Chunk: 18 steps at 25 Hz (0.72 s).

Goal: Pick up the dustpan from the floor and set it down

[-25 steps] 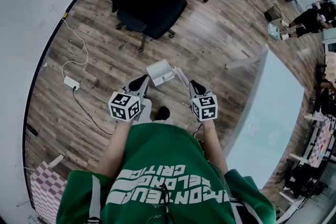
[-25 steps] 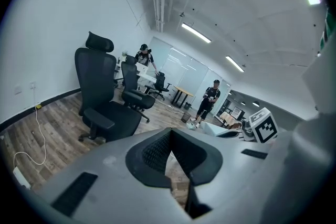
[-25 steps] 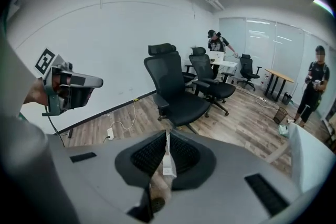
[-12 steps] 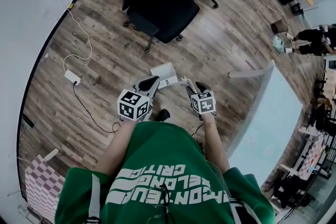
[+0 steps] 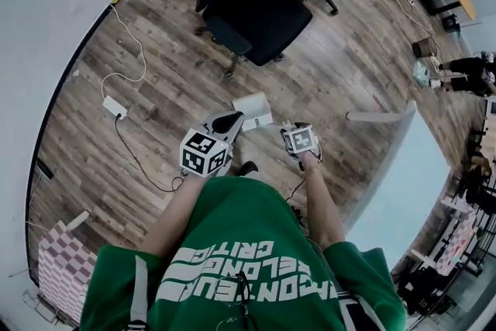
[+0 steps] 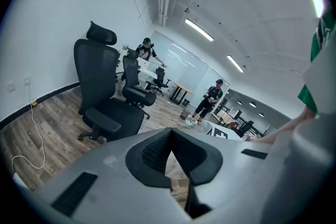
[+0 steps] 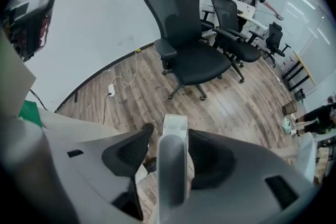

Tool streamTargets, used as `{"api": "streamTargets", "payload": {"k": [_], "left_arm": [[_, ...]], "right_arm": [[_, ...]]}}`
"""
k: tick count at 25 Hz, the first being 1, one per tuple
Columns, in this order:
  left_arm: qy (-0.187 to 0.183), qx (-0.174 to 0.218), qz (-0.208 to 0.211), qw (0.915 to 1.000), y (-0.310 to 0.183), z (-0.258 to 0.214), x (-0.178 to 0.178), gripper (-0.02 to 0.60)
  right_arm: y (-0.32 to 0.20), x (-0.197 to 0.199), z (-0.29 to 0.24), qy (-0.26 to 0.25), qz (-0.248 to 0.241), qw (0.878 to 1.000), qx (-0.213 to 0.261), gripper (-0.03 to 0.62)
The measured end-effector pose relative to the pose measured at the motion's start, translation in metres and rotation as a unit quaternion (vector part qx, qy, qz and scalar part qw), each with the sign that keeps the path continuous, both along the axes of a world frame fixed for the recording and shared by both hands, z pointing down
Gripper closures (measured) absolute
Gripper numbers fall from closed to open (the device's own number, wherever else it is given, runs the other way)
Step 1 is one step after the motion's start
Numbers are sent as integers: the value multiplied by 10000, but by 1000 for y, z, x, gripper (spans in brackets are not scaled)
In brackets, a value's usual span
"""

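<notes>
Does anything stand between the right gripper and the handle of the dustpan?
Nothing visible does. The dustpan handle already lies between the jaws of the right gripper. The jaws have just been opening and stand apart around it.

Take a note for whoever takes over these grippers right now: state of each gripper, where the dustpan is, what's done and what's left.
Left gripper: fingers together, empty, beside the dustpan.
Right gripper: fingers apart, just been opening. The handle stands between them, unpinched.
The dustpan looks to rest on the floor in front of the person.
Done: set-down, apparently.
Left: draw the right gripper clear of the handle.
</notes>
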<state>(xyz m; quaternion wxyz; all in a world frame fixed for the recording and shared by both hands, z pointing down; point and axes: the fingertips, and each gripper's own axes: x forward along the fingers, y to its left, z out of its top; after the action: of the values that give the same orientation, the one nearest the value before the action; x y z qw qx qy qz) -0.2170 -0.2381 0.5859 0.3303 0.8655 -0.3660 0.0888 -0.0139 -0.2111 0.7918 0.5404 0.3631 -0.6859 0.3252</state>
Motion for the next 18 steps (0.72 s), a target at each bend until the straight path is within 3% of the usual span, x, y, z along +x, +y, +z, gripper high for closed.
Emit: {"api": "streamTargets", "payload": {"k": [6,11,13,18], "left_arm": [[-65,-45,-5,10000,-6,7,-15,580],[-87,-51,-19,9999,-8,10,-29,580],[-99,-72,-14,9999,-7,13,-34,580],[-96,-66,71,9999,-11,14,-34,580]], "right_arm": [[1,4,44,341,-91,9977,-578,370],[10,20,53,1127,-296,9899,-806,408],[15,16,54,1142,-357,9890,-871,435],[13,-2,63,737,-345,9926,-898,436]]}}
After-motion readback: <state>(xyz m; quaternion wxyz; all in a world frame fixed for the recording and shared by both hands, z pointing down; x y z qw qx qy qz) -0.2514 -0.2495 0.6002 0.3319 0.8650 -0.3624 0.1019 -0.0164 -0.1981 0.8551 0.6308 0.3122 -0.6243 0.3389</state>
